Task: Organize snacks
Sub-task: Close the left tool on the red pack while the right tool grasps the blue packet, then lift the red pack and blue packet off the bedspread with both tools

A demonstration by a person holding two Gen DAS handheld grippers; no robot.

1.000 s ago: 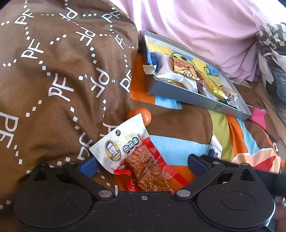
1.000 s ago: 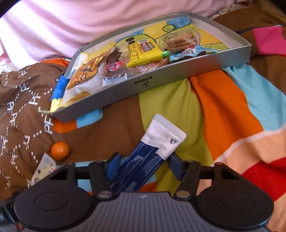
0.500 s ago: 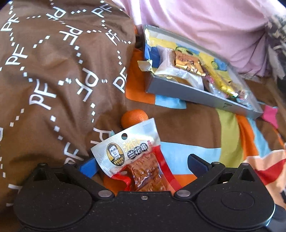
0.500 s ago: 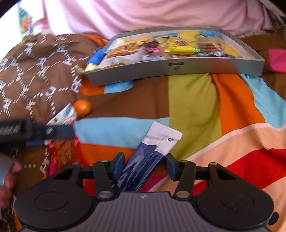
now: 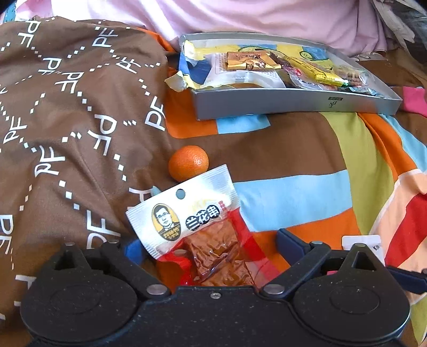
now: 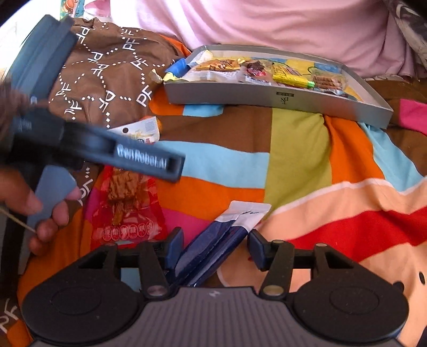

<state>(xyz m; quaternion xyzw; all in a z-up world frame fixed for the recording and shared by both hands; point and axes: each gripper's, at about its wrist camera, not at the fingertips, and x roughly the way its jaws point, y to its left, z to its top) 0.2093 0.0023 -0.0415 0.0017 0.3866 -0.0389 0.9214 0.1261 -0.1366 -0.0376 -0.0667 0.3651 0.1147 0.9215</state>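
A red-and-white snack packet (image 5: 186, 221) lies on the bedcover between the fingers of my left gripper (image 5: 210, 243). Its jaws are closing, and the pads stand clear of the packet. In the right wrist view the same packet (image 6: 125, 202) lies under the left gripper's body (image 6: 106, 149). My right gripper (image 6: 214, 247) has blue-and-white sachets (image 6: 229, 237) between its fingers. Its jaws are opening, with a gap at the right pad. The grey tray (image 5: 293, 104) with several wrapped snacks sits further back (image 6: 267, 98).
A small tangerine (image 5: 188, 162) lies just beyond the packet. A heaped brown quilt (image 5: 66, 106) with white letters rises on the left. Pink cloth (image 5: 267, 16) is bunched behind the tray. A hand (image 6: 40, 208) holds the left gripper.
Both views have rolled level and shifted sideways. The left gripper has come much closer in the right wrist view. A gap has opened between the right pad and the sachets.
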